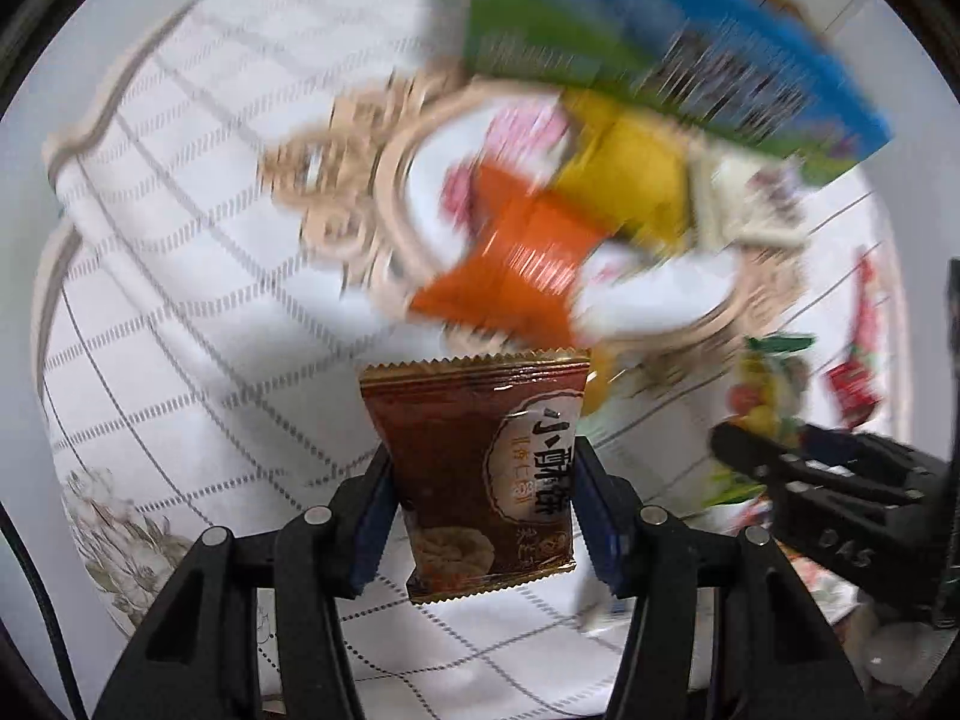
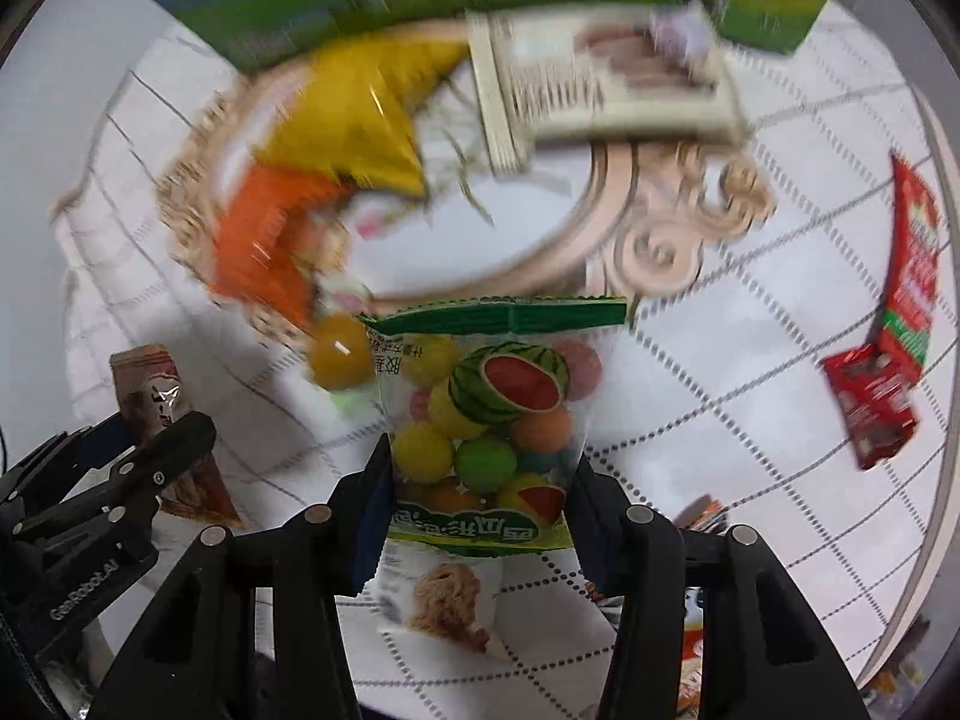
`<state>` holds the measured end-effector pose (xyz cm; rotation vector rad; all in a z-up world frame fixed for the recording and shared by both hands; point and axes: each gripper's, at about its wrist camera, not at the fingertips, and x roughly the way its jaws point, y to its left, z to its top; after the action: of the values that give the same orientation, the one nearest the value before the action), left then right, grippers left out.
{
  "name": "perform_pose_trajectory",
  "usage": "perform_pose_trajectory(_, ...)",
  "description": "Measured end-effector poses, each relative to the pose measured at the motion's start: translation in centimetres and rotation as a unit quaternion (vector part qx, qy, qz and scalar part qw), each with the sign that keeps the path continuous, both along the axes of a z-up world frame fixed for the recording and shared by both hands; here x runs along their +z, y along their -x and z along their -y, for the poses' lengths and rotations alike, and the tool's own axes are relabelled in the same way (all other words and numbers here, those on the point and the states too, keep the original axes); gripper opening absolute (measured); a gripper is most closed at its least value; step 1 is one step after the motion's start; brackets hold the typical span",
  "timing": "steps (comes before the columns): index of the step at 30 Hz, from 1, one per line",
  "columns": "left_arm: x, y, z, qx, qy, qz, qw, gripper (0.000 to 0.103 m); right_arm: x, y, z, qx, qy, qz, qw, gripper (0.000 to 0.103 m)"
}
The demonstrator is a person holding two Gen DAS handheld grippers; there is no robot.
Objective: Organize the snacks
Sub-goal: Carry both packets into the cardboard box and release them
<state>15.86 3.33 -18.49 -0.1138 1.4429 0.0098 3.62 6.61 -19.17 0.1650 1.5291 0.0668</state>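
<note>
My left gripper [image 1: 480, 498] is shut on a brown biscuit packet [image 1: 474, 450] and holds it above the tablecloth, just short of the ornate oval tray [image 1: 390, 192]. My right gripper [image 2: 483, 492] is shut on a clear bag of coloured gum balls with a watermelon print [image 2: 486, 414], also in front of the tray [image 2: 606, 198]. The tray holds an orange packet [image 1: 516, 258], a yellow packet [image 1: 630, 180] and a cream packet [image 2: 606, 84]. Each gripper shows in the other's view, the right one [image 1: 744, 450] and the left one [image 2: 174, 438].
A big blue and green box [image 1: 630, 36] lies at the tray's far side. A red packet [image 2: 888, 372] lies on the checked white tablecloth [image 1: 210, 240] at the right. Several more snack packets [image 2: 444, 600] lie under the right gripper.
</note>
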Motion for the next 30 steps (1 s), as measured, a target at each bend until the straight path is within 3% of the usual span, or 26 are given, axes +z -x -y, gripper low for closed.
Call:
perform_pose_trajectory(5, 6.9, -4.8, 1.2, -0.017, 0.047, 0.047, 0.9977, 0.052, 7.0, -2.5, 0.8, -0.003, -0.026, 0.062, 0.998, 0.054)
perform_pose_trajectory(8, 10.0, -9.9, 2.0, -0.035, 0.049, 0.075, 0.9954, 0.052, 12.1, -5.9, 2.3, -0.006, -0.031, 0.106, 0.994, 0.054)
perform_pose_trajectory(14, 11.7, -20.4, 4.3, -0.059, 0.030, 0.087, 0.9940, 0.052, 17.7, -14.0, 6.5, -0.020, 0.005, 0.160, 0.987, 0.054)
perform_pose_trajectory(17, 10.4, -25.1, 4.7, -0.062, 0.021, 0.065, 0.9958, 0.052, 17.5, -18.8, 9.1, -0.026, 0.030, 0.152, 0.988, 0.054)
perform_pose_trajectory(23, 5.4, -33.5, 4.5, -0.054, -0.005, 0.006, 0.9985, 0.052, 13.9, -26.3, 12.9, -0.030, 0.070, 0.115, 0.990, 0.054)
perform_pose_trajectory(30, 0.8, -38.1, 3.8, -0.049, -0.051, -0.031, 0.9970, 0.052, 9.3, -30.8, 14.5, -0.030, 0.086, 0.089, 0.992, 0.054)
